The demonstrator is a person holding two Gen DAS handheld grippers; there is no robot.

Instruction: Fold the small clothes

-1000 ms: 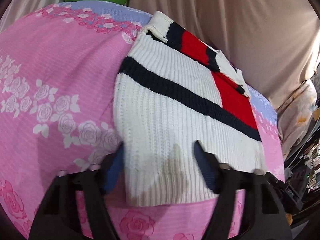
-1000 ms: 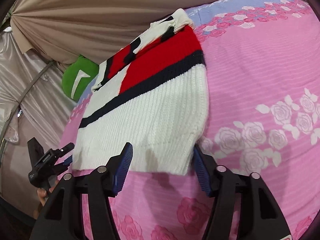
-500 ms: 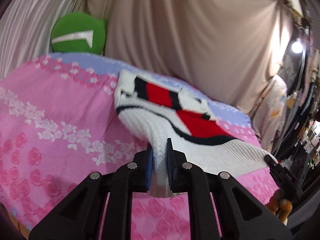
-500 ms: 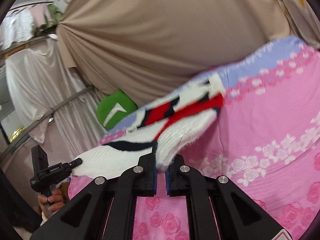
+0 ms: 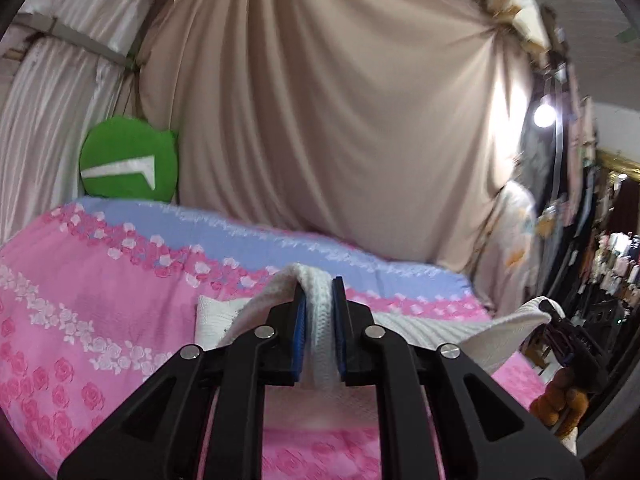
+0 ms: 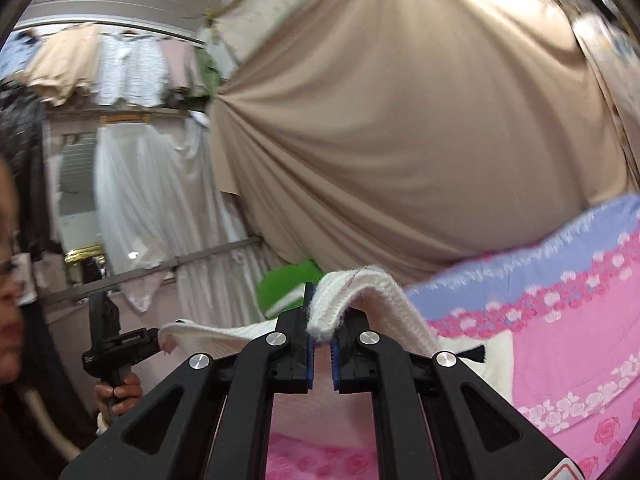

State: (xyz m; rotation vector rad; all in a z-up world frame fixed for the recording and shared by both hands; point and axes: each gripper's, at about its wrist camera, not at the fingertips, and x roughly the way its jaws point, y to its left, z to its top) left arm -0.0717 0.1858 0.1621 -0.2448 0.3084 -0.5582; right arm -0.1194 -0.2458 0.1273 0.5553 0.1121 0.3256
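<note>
Left gripper (image 5: 319, 320) clamped on white knit sweater (image 5: 318, 300) hem; right gripper (image 6: 321, 344) pinched other hem corner. Hem lifted above pink floral bedspread (image 5: 80, 300), sweater's far part lying on it. Risk: right bite shallow, knit could slip; uneven carry would skew fold.

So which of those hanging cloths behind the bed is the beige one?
The big beige drape directly behind the bed; the white curtains hang to its left.
</note>
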